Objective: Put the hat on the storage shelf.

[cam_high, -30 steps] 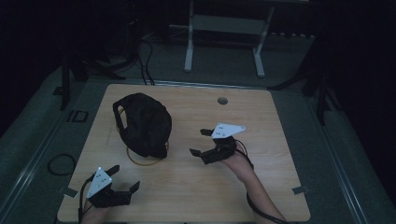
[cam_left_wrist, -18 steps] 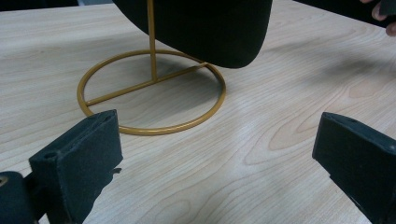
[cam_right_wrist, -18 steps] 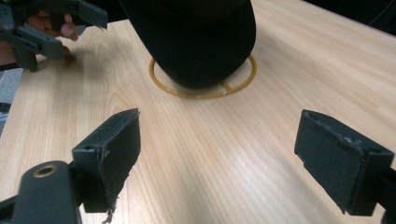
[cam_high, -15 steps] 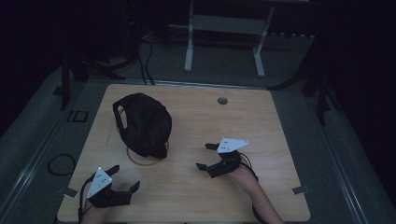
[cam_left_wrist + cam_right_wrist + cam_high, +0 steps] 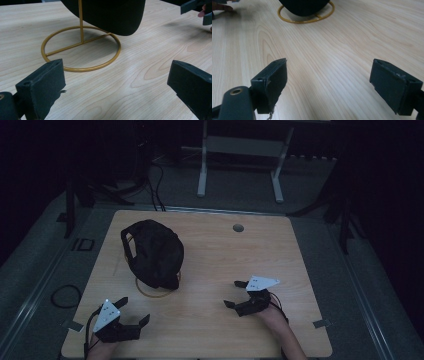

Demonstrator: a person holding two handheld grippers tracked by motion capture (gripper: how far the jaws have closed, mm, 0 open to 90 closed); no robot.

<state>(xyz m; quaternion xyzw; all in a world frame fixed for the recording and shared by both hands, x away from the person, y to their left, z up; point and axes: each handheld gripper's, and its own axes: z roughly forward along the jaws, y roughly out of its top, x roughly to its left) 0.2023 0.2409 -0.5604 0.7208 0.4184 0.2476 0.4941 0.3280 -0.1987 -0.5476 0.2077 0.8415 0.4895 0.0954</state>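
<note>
Left gripper (image 5: 134, 311) resting at the near-left corner of the table (image 5: 210, 245), short of the stand and to its left; jaws standing wide apart, holding nothing, pointing toward the stand. In the left gripper view, bare wood showing between the two black jaws, with the stand's ring (image 5: 80, 47) lying flat just beyond the left jaw.

Stand (image 5: 159, 290) sitting left of table centre: thin gold ring on the wood, a crossbar running across it, an upright rod (image 5: 80, 21) rising from the crossbar. Black cap (image 5: 152, 252) sitting on top of the stand, overhanging the ring; strap opening facing the far-left side. Lower edge of the cap hanging clear above the ring in the left gripper view.

Right gripper (image 5: 236, 295) lying low over the table well to the right of the stand, a little nearer than it; jaws spread wide, gripping nothing, aiming back toward the stand. In the right gripper view, open wood lying between the jaws and the ring (image 5: 305, 13) showing far ahead under the cap (image 5: 303, 6). Contact with the tabletop: cannot tell.

Small round hole (image 5: 238, 227) sitting in the table beyond the stand, toward the far-right.
</note>
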